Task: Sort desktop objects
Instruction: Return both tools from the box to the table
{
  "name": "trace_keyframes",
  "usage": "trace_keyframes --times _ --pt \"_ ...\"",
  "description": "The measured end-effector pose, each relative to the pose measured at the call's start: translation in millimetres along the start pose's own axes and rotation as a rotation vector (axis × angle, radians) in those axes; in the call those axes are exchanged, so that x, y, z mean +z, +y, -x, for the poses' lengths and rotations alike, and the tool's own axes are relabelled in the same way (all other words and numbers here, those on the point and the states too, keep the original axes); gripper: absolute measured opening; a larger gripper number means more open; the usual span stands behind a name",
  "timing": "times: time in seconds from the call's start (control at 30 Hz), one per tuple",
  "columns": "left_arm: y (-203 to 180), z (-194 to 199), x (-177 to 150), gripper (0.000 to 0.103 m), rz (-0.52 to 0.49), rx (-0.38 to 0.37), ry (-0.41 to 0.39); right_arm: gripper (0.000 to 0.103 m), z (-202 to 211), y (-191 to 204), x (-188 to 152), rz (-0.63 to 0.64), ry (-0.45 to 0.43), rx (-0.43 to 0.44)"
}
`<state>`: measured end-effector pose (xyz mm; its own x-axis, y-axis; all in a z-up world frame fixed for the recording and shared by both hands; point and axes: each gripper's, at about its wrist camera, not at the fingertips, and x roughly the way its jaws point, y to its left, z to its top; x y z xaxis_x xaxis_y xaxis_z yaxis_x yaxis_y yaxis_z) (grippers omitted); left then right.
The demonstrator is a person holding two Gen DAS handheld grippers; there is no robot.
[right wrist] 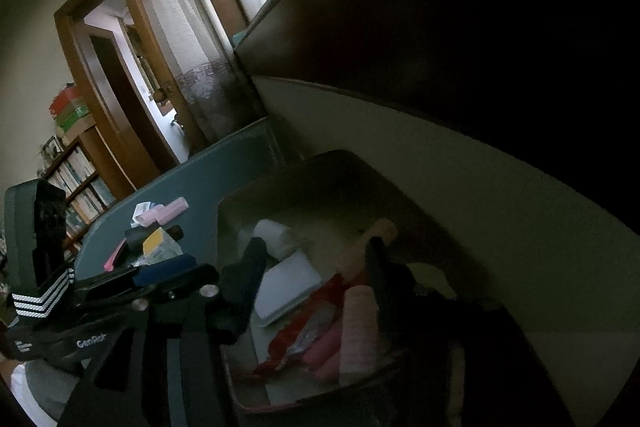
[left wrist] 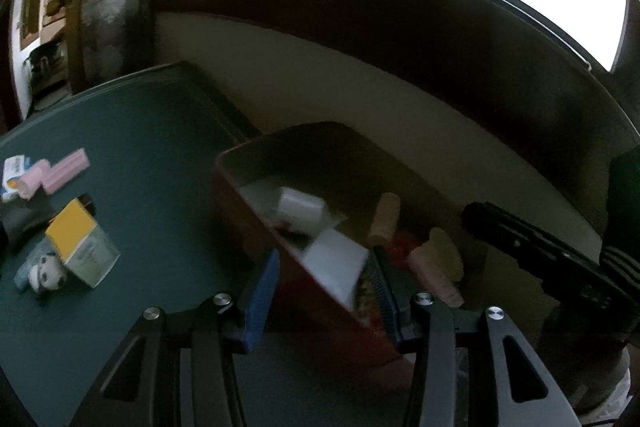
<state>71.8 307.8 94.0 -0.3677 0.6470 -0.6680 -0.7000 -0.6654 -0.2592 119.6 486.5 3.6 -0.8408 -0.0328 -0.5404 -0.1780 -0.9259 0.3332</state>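
Note:
A red bin (left wrist: 256, 223) stands on the dark green desk (left wrist: 152, 155) against the wall and holds white boxes, tubes and a red packet. My left gripper (left wrist: 320, 291) is open over the bin's near rim, a white box (left wrist: 336, 263) between its blue pads; contact is unclear. My right gripper (right wrist: 316, 279) is open above the same bin (right wrist: 240, 211), over a white box (right wrist: 288, 287), a red packet (right wrist: 296, 331) and a pale tube (right wrist: 358, 331). On the desk lie a yellow-topped box (left wrist: 80, 243), pink tubes (left wrist: 60, 171) and a panda figure (left wrist: 46, 275).
A cream wall (left wrist: 360, 95) with a dark upper panel runs right behind the bin. The other gripper (left wrist: 552, 259) shows at the right of the left wrist view. A bookshelf (right wrist: 76, 179) and doorway stand beyond the desk's far edge.

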Motion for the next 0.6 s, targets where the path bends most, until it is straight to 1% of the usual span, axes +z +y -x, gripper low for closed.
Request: trace_keyframes --times 0.03,0.07,0.1,0.13,0.37,0.47,0.6 --pt "4.1 2.1 -1.0 0.048 0.010 0.007 -0.004 0.060 -1.3 3.3 -0.6 0.005 0.003 0.005" --pt "8.4 4.3 -1.9 0.052 0.021 0.013 -0.007 0.060 -2.1 6.4 -1.0 0.009 0.006 0.009" --pt "14.1 7.5 -3.0 0.056 0.035 0.020 -0.012 0.060 -3.5 11.1 -1.6 0.016 0.010 0.016" --pt "18.2 11.4 -4.5 0.063 0.044 0.026 -0.018 0.060 -4.9 16.0 -2.3 0.023 0.013 0.023" --pt "54.3 35.2 -14.1 0.063 0.102 0.097 -0.064 0.061 -16.9 54.2 -8.0 0.078 0.040 0.074" --pt "77.9 46.2 -20.9 0.063 0.138 0.152 -0.080 0.061 -21.5 71.5 -10.3 0.104 0.051 0.096" --pt "121.5 65.2 -34.3 0.063 0.207 0.232 -0.097 0.061 -29.6 96.9 -14.0 0.145 0.069 0.129"
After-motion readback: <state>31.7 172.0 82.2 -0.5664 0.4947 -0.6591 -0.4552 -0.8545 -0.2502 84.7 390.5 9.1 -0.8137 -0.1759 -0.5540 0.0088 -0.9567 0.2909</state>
